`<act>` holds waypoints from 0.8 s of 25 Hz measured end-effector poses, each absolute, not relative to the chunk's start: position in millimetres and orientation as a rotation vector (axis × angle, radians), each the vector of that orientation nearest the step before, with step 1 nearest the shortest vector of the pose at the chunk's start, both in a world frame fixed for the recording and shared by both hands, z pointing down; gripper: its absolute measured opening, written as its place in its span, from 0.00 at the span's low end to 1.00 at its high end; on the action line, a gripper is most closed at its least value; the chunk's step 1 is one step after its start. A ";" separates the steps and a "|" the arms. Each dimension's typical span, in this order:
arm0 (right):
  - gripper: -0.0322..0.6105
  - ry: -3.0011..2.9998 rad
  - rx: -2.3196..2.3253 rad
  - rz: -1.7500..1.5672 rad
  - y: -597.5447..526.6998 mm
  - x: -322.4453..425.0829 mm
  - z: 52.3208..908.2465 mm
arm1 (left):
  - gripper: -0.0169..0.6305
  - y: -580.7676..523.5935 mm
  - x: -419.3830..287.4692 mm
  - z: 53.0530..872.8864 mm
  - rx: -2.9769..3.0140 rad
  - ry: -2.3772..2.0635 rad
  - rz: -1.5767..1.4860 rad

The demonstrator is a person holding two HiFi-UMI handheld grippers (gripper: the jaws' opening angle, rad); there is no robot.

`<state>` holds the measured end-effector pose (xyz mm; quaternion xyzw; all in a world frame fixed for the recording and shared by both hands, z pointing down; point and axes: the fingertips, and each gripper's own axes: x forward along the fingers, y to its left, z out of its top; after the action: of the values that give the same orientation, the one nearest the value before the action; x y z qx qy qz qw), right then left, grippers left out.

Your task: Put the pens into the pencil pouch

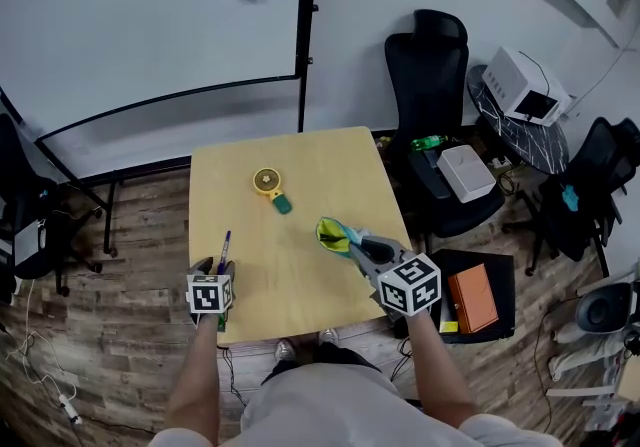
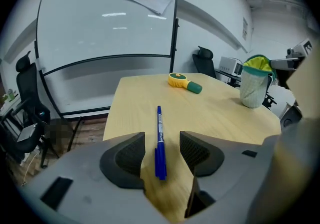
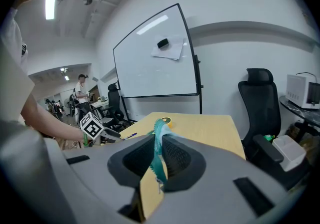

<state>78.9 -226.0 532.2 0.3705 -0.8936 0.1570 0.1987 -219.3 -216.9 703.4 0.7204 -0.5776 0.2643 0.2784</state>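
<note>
Pen (image 2: 159, 128), blue, lies flat on the table (image 1: 300, 160) near the front left corner. The left gripper (image 2: 161, 154) has its jaws apart, one on each side of the pen, not squeezing yet, so I think it is about to grab it. The pouch (image 1: 336, 234) sits near the right edge. The right gripper (image 3: 159, 157) pinches its rim tight, likely to hold it open and steady. A yellow thing (image 1: 268, 183) sits in the middle.

Office interior. A rolling whiteboard (image 1: 150, 25) stands at 11 o'clock from the light wooden table (image 1: 330, 170), a black swivel chair (image 1: 428, 70) at 1 o'clock, a white desktop machine (image 1: 525, 85) at 2 o'clock; wood-plank floor (image 1: 120, 305) lies beneath.
</note>
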 end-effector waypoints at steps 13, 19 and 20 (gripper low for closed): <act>0.12 -2.492 1.055 0.440 -224.7 84.7 531.5 | 0.24 -210.4 -219.0 714.7 1.893 -1.517 0.723; 0.12 -2.492 1.060 0.439 -224.4 86.7 531.7 | 0.13 -210.2 -214.9 715.2 1.890 -1.483 0.720; 0.12 -2.491 1.059 0.439 -224.4 86.5 531.8 | 0.12 -210.0 -214.6 714.3 1.889 -1.479 0.719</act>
<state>86.5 -224.4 531.8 0.3784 -0.8905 0.1568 0.1983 -214.6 -210.0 714.3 0.7163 -0.5608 0.2725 0.3133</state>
